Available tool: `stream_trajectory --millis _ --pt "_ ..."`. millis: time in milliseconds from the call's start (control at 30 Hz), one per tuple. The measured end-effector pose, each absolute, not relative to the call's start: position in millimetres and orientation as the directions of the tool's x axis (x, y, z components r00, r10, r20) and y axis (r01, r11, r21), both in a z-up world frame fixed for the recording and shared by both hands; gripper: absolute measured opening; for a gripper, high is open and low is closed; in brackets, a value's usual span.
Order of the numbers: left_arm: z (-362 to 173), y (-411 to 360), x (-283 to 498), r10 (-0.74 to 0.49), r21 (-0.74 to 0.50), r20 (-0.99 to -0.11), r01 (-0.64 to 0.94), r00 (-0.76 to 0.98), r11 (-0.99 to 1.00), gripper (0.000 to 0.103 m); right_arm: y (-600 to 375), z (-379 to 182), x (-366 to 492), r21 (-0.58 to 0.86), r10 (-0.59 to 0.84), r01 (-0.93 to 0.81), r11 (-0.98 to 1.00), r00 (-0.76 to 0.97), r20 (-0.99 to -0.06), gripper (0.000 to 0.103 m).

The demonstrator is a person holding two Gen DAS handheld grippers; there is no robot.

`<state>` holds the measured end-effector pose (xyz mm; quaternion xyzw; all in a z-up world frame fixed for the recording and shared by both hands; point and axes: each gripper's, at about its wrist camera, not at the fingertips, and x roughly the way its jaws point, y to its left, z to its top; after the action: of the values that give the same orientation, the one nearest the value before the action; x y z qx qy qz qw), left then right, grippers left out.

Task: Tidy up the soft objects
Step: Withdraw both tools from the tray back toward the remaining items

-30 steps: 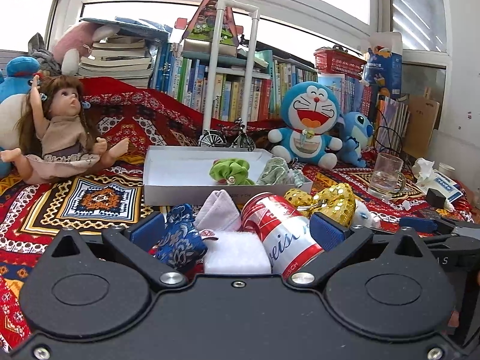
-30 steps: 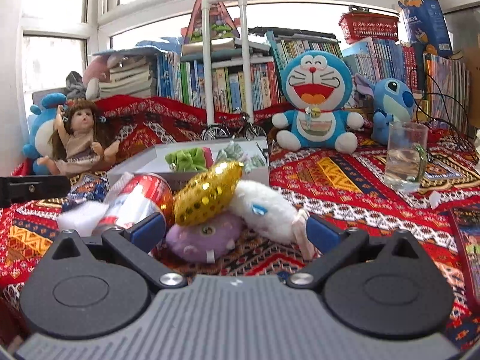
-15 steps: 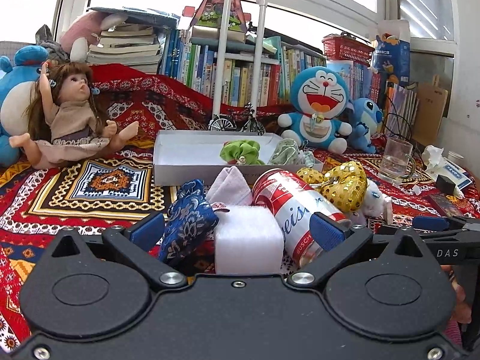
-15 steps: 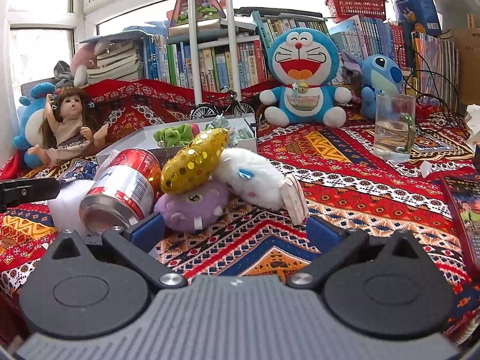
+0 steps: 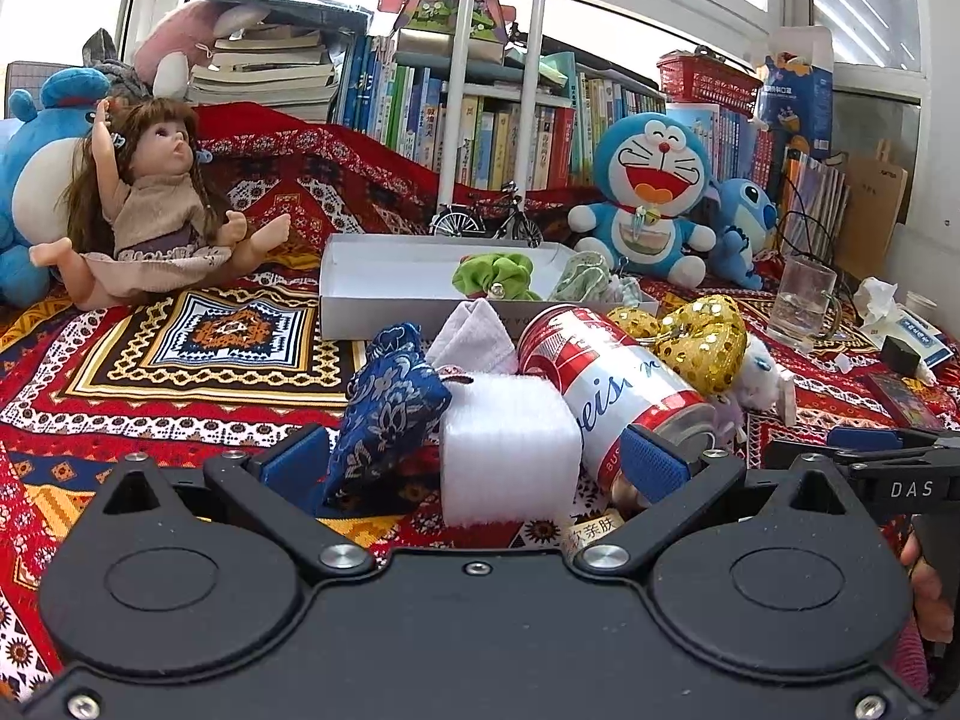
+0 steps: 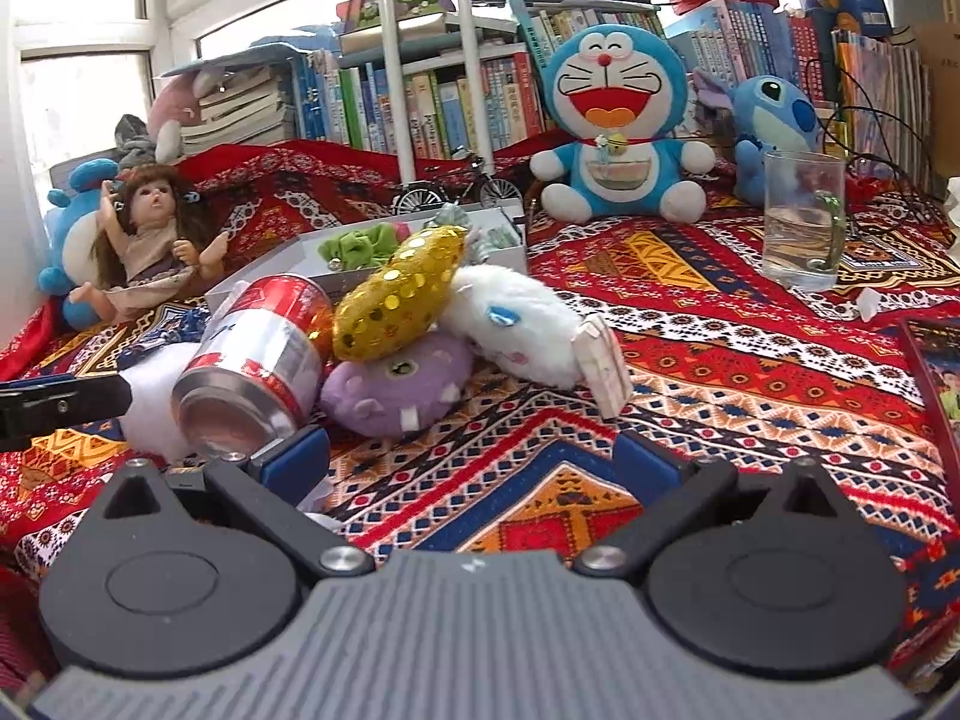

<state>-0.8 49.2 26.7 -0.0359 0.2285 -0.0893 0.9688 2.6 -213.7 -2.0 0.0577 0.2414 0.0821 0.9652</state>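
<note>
At the centre bottom of the left wrist view, the left gripper (image 5: 474, 450) stands with jaws wide and empty, and a white foam block (image 5: 507, 447) sits squarely between them, the blue brocade pouch (image 5: 387, 405) leaning against the lower-left pad and the red beer can (image 5: 612, 384) lying on its side by the right pad. The white tray (image 5: 384, 315) waits beyond, upper centre. In the right wrist view, the right gripper (image 6: 471, 465) gapes wide over bare cloth; the purple plush (image 6: 399, 387), gold sequined toy (image 6: 399, 297) and white plush (image 6: 516, 324) lie ahead, left of centre. The left seems nearer a grasp.
</note>
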Motion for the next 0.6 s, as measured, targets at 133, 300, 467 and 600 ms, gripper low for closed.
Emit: stream_trajectory --millis 133,300,467,600 --pt "24.9 48.9 -2.3 -0.187 -0.102 -0.439 0.158 0.879 0.982 0.103 -209.8 -2.2 1.5 0.134 0.187 -0.141 0.981 0.870 -0.456 0.103" --pt "22.5 48.6 -3.7 -0.180 -0.092 -0.444 0.155 0.878 0.984 0.103 -209.3 -2.5 1.6 0.138 0.186 -0.137 0.981 0.866 -0.463 0.099" --pt "20.7 50.7 -3.9 -0.182 -0.104 -0.453 0.151 0.873 0.983 0.103 -210.4 -3.4 2.3 0.145 0.184 -0.131 0.981 0.862 -0.473 0.091" --pt "20.2 51.9 -4.0 -0.181 -0.114 -0.457 0.145 0.871 0.983 0.102 -208.9 -4.4 2.4 0.139 0.185 -0.133 0.981 0.858 -0.479 0.086"
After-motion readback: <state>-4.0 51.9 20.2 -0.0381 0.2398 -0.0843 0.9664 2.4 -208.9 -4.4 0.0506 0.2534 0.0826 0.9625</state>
